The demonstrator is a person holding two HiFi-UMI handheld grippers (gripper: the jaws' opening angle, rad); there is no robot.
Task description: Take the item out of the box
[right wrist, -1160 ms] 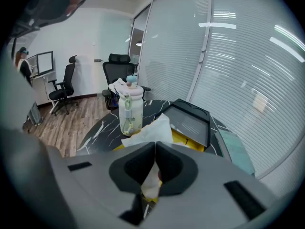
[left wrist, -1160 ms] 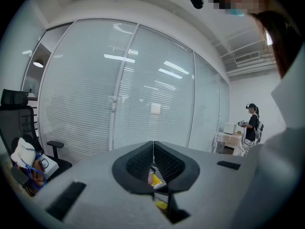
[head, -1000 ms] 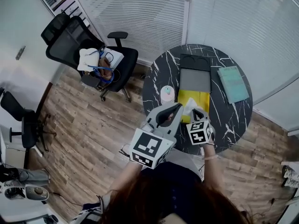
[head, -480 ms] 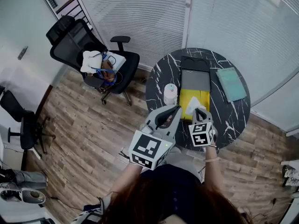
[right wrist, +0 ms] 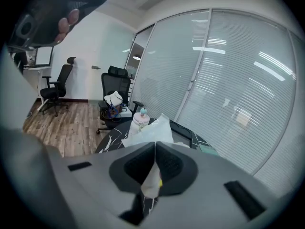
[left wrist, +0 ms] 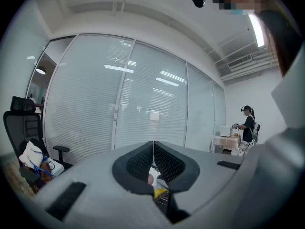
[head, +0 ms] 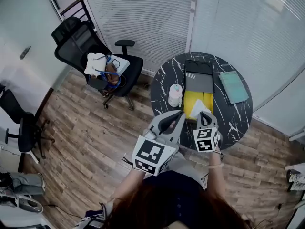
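The round black marble desk (head: 234, 119) stands on a wood-plank floor before glass walls with blinds, and it carries a yellow box (head: 190, 98) on its near side. Your right gripper (right wrist: 155, 148) has its fingers clamped shut on a white tissue (head: 199, 109), which sits over the near end of the box. Your left gripper (left wrist: 153, 145) is held just left of the box with its fingers pressed together, gripping nothing.
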